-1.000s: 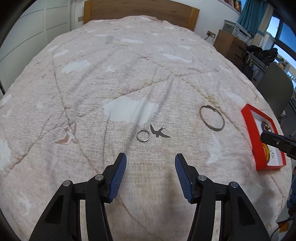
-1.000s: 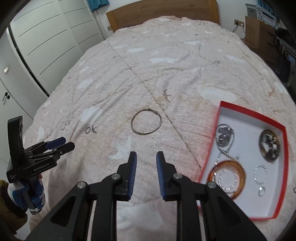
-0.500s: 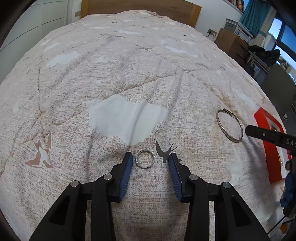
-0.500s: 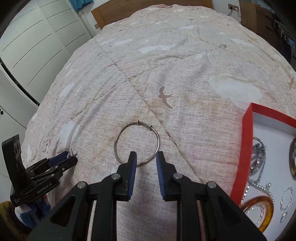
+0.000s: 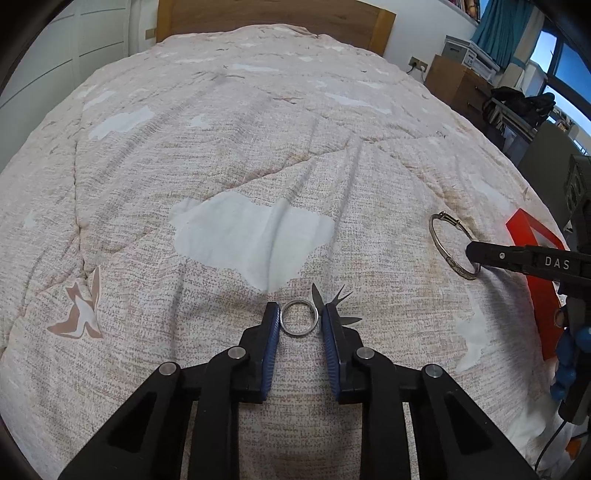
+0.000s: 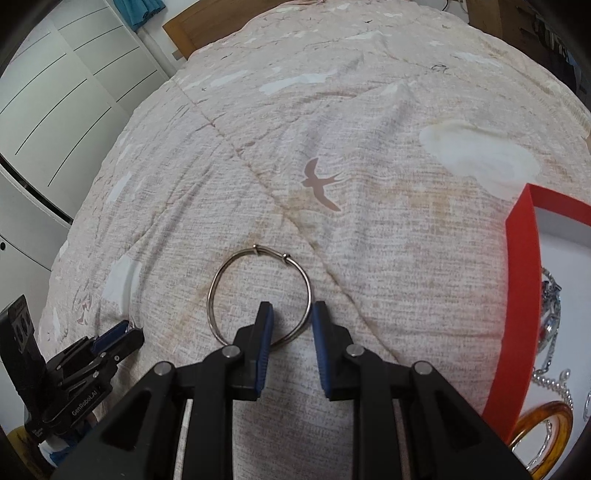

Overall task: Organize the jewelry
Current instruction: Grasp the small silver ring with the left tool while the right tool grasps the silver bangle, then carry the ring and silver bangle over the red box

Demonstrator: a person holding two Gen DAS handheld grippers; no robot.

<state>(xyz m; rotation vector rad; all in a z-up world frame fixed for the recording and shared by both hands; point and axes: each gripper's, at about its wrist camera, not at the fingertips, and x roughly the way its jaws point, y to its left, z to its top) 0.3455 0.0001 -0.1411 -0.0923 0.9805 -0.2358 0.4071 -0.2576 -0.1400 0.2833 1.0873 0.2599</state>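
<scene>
A small silver ring (image 5: pixel 298 318) lies on the quilt between the blue pads of my left gripper (image 5: pixel 298 316), which is open and low on the quilt; the pads stand just beside the ring. A thin silver bangle (image 6: pixel 258 295) lies flat on the quilt. My right gripper (image 6: pixel 289 311) is open with its jaws straddling the bangle's near right rim. The bangle also shows in the left wrist view (image 5: pixel 453 248) with the right gripper's finger (image 5: pixel 491 254) over it. A red jewelry box (image 6: pixel 519 295) sits to the right.
The box holds an amber bangle (image 6: pixel 543 439), chains and small rings on its white floor. The quilt (image 5: pixel 258 147) covers a bed with a wooden headboard (image 5: pixel 273 18). White wardrobes (image 6: pixel 55 92) stand left; a wooden dresser (image 5: pixel 458 81) and a chair stand right.
Both grippers have moved forward and down to the quilt. The left one narrowed around the ring. The right one opened slightly wider and now straddles the bangle's rim.
</scene>
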